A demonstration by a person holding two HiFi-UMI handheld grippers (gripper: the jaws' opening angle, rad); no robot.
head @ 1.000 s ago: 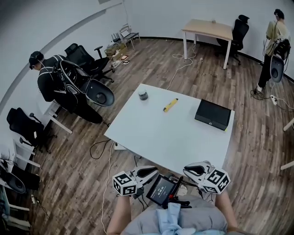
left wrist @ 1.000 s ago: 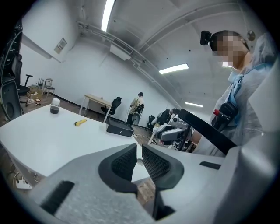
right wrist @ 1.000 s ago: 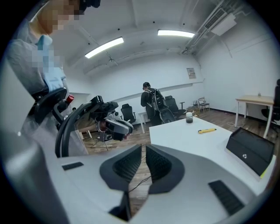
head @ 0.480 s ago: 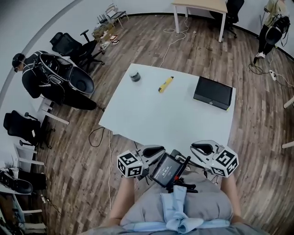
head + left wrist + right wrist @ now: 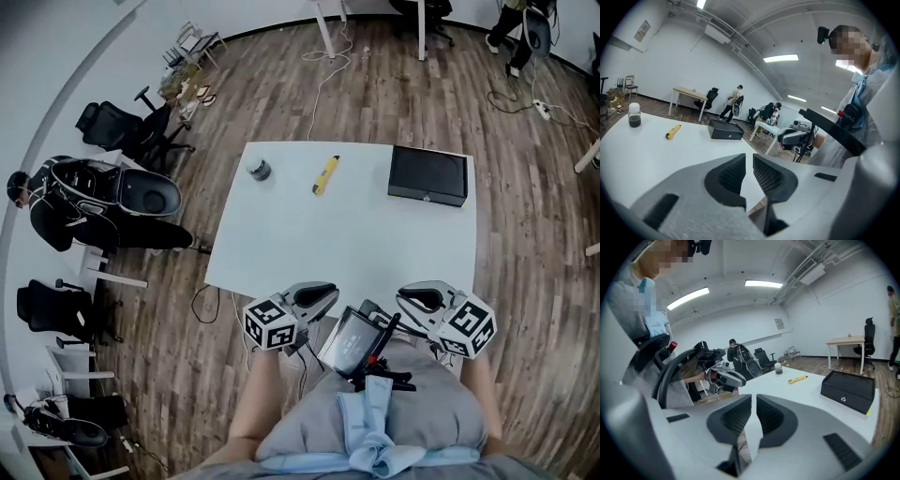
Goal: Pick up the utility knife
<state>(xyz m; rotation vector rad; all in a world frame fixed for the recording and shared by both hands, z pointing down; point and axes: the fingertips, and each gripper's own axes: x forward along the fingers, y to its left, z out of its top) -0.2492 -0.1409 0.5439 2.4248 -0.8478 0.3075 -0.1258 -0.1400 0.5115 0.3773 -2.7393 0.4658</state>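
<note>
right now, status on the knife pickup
Empty left tongs and right tongs near shut, left just easing open, by near table edge. Yellow utility knife far side, untouched, between jar and black box. Nothing in the way.

Matt white table point(image 5: 347, 234), wood-plank floor point(image 5: 281, 84)

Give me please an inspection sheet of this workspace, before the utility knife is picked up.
surface: white table, mostly bare.
job's things: yellow utility knife lies on the table's far part, untouched.
clutter: small jar left of the knife; black box right of it, at the far right corner.
grippers: left gripper near the table's near edge, jaws nearly shut, just opened a slit, nothing between; right gripper likewise nearly shut, empty.
cables: white cable on the floor beyond the table; black cable loop by its near left corner.
surroundings: office chairs and a person at the left.
</note>
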